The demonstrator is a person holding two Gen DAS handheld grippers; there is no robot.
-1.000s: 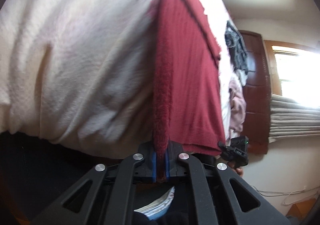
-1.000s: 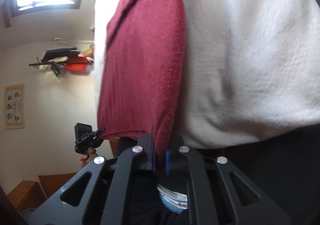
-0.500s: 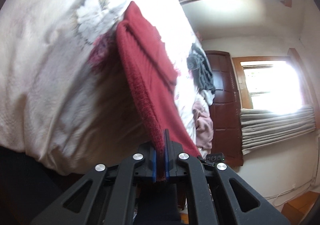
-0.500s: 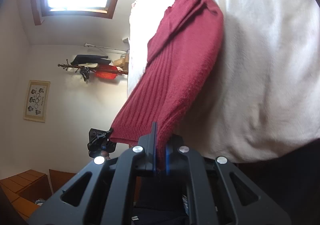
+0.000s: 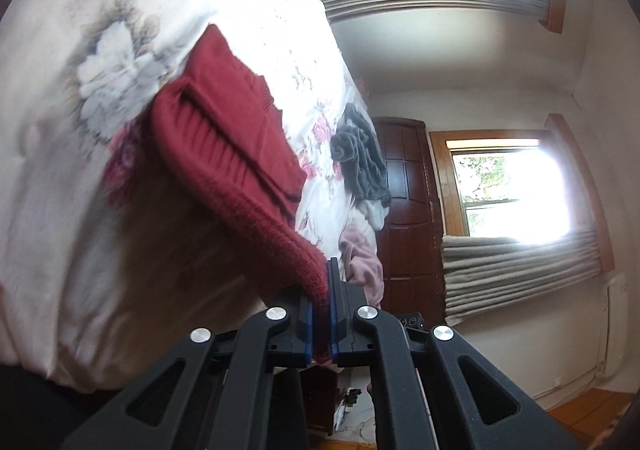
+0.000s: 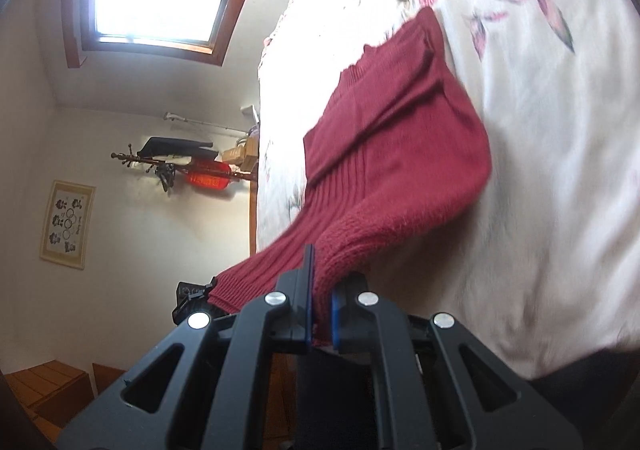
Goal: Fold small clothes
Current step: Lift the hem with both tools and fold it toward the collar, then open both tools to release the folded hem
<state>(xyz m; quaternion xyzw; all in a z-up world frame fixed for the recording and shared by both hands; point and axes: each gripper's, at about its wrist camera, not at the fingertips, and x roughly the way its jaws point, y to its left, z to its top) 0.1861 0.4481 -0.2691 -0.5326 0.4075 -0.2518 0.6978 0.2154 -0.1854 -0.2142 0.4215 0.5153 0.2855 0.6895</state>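
gripping red sweater [image 5: 224, 153], both grippers, seemingly taut.

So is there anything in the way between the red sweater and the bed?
Nothing visible. Both the left gripper and right gripper are shut on the red sweater, which already drapes onto the bed.

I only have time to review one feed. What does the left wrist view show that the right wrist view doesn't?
Only the left wrist view: a grey clothes pile, a pink garment, a dark wooden door and a window with a folded blind.

Only the right wrist view: a coat rack and a framed print on the wall.

Both: the red sweater on the floral bedspread, each claw, left and right, shut on a knit edge.
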